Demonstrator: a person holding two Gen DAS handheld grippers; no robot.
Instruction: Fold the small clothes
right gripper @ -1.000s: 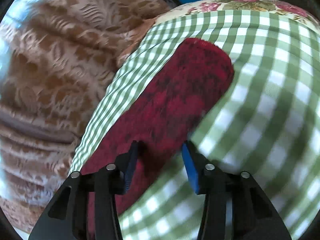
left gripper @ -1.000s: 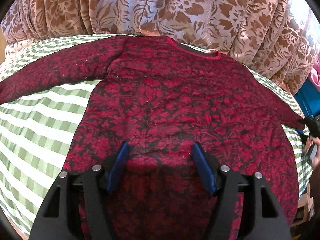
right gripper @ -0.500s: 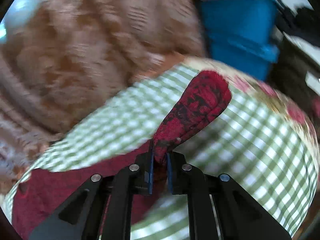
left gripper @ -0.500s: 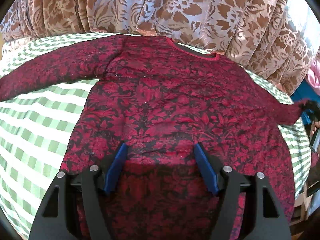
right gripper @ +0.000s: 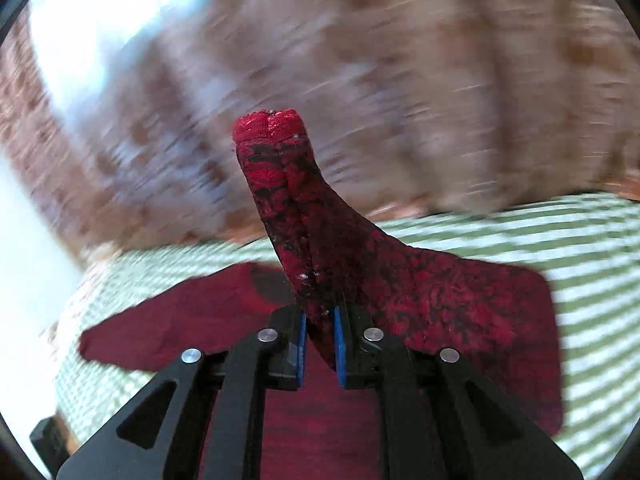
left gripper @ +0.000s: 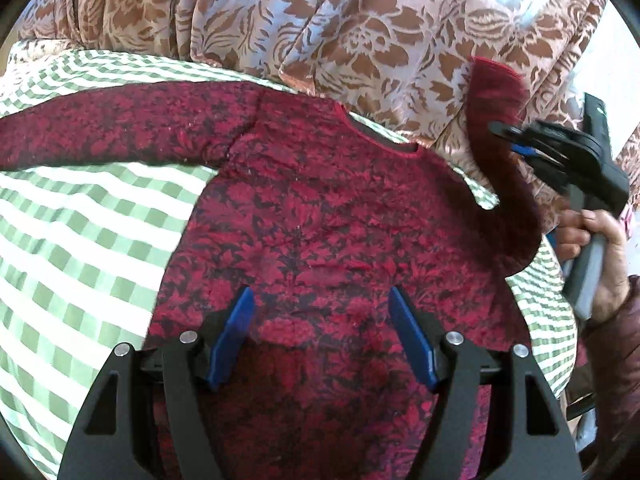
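right fingers (right gripper: 320, 344) pinch the red sleeve (right gripper: 288, 208); left fingers (left gripper: 322, 336) wide, empty — green-checked cloth (left gripper: 80, 240), floral curtain (left gripper: 320, 32).

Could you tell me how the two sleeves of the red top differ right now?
The right sleeve is lifted off the checked cloth, pinched and bunched in the right gripper, cuff upward. The left sleeve lies flat and stretched out on the cloth, untouched; the left gripper hovers open over the hem. Both share the same red-and-black floral fabric.
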